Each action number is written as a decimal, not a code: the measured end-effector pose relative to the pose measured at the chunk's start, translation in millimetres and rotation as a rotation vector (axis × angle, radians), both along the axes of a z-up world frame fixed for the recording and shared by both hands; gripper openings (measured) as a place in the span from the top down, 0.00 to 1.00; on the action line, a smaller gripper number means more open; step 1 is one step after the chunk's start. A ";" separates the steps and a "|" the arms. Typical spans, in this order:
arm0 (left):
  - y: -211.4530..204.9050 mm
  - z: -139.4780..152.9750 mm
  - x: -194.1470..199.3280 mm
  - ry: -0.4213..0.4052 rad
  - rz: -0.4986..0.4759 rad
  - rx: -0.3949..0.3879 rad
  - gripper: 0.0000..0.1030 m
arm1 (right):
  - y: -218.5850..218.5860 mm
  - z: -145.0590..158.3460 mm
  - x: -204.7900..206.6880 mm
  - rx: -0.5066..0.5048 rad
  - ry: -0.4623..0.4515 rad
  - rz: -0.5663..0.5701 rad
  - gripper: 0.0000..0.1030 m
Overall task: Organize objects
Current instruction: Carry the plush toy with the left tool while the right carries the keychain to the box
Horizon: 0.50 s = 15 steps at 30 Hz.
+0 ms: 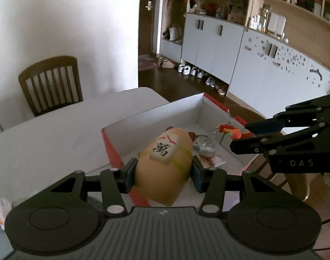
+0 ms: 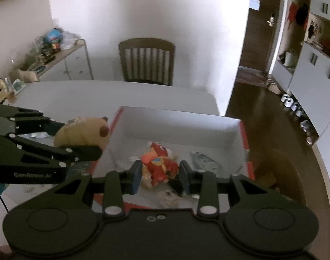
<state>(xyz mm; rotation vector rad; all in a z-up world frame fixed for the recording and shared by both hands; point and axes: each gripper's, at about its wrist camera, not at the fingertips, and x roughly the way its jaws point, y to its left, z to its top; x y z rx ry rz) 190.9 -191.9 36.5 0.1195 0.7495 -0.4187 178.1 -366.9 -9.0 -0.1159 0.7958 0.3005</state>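
Tan figurine (image 1: 165, 164) w/ mahjong-tile marking is gripped by left claw (image 1: 162, 173); red dragon toy (image 2: 160, 164) is gripped by right claw (image 2: 160, 175), both over red-rimmed box (image 2: 178, 125) on white surface (image 1: 56, 130).

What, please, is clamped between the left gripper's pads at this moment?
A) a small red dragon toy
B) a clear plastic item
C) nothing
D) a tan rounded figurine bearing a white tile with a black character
D: in the left wrist view the left gripper presses both pads on the tan figurine, held over the edge of the red-rimmed box.
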 end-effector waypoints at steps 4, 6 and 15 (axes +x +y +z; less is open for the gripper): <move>-24.6 -6.7 16.1 -0.012 -0.021 0.062 0.52 | -23.4 -6.7 9.7 -0.015 0.001 -0.028 0.65; -34.6 -10.6 24.9 -0.005 -0.022 0.080 0.52 | -33.0 -10.7 12.8 -0.019 0.002 -0.042 0.65; -70.7 -36.2 67.4 0.051 -0.019 0.144 0.51 | -58.4 -36.8 26.7 -0.046 0.034 -0.074 0.65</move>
